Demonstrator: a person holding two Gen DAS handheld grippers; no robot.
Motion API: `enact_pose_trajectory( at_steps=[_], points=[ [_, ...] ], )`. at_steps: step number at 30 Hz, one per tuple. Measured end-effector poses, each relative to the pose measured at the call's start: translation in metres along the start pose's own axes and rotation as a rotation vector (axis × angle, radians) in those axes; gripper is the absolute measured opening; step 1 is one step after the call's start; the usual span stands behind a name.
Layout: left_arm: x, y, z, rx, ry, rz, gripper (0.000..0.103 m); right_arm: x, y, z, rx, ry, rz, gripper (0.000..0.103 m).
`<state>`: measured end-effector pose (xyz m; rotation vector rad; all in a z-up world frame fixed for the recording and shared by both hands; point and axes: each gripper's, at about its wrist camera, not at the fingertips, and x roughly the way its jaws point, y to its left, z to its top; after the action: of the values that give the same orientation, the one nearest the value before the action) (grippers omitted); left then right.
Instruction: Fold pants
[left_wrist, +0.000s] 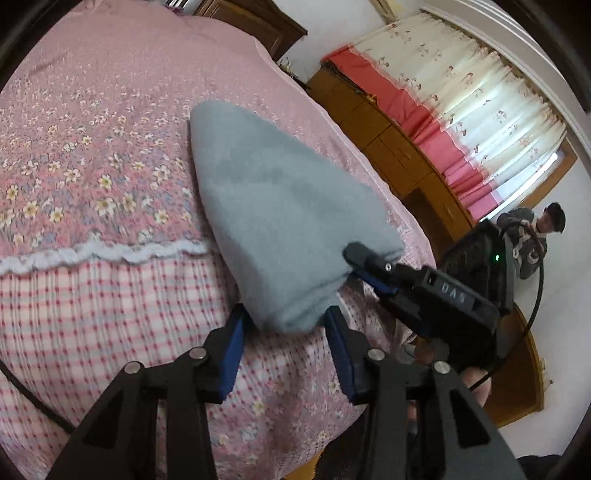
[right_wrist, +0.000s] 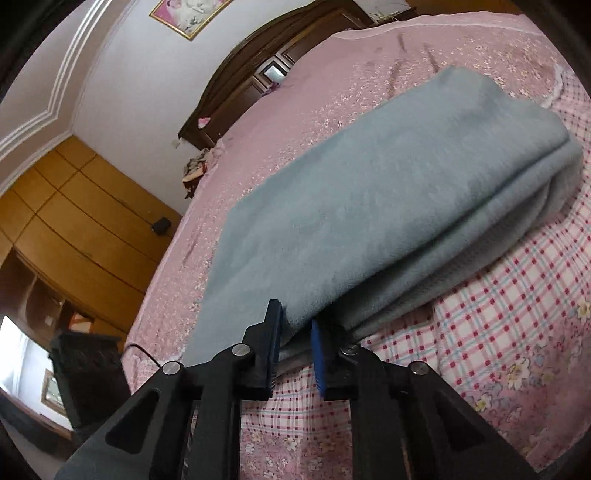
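The grey-blue pants (left_wrist: 273, 206) lie folded into a thick bundle on the pink flowered bedspread (left_wrist: 92, 147). In the left wrist view my left gripper (left_wrist: 286, 323) is open, its blue-padded fingers on either side of the bundle's near corner. My right gripper (left_wrist: 364, 267) shows there too, clamped on the bundle's right corner. In the right wrist view the right gripper (right_wrist: 297, 326) is shut on the near edge of the pants (right_wrist: 388, 192), fabric pinched between its pads.
The bed's edge (left_wrist: 332, 122) runs close along the right of the pants. Beyond it stand a wooden cabinet (left_wrist: 391, 140), a pink and white curtain (left_wrist: 454, 107) and a person (left_wrist: 532, 236). A dark headboard (right_wrist: 258, 74) and a wooden wardrobe (right_wrist: 74, 221) show in the right view.
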<state>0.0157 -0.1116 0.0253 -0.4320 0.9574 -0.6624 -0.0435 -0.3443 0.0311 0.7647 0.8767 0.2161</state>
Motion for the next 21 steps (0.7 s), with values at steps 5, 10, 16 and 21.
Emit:
enact_pose_trajectory(
  at_steps=[5,10,16,21],
  points=[
    [0.021,-0.009,0.003,-0.011,-0.039,0.073,0.026,0.013,0.012,0.001,-0.081,0.002,-0.078,0.017],
    [0.037,-0.014,0.000,0.047,0.023,0.131,0.008,0.014,0.000,0.003,-0.009,-0.007,-0.069,0.008],
    [0.022,-0.067,-0.014,0.407,-0.037,0.498,0.006,0.016,-0.002,-0.002,-0.060,-0.026,-0.111,0.004],
    [0.047,-0.061,-0.024,0.441,-0.003,0.624,0.004,0.016,-0.003,-0.001,-0.067,-0.021,-0.101,0.004]
  ],
)
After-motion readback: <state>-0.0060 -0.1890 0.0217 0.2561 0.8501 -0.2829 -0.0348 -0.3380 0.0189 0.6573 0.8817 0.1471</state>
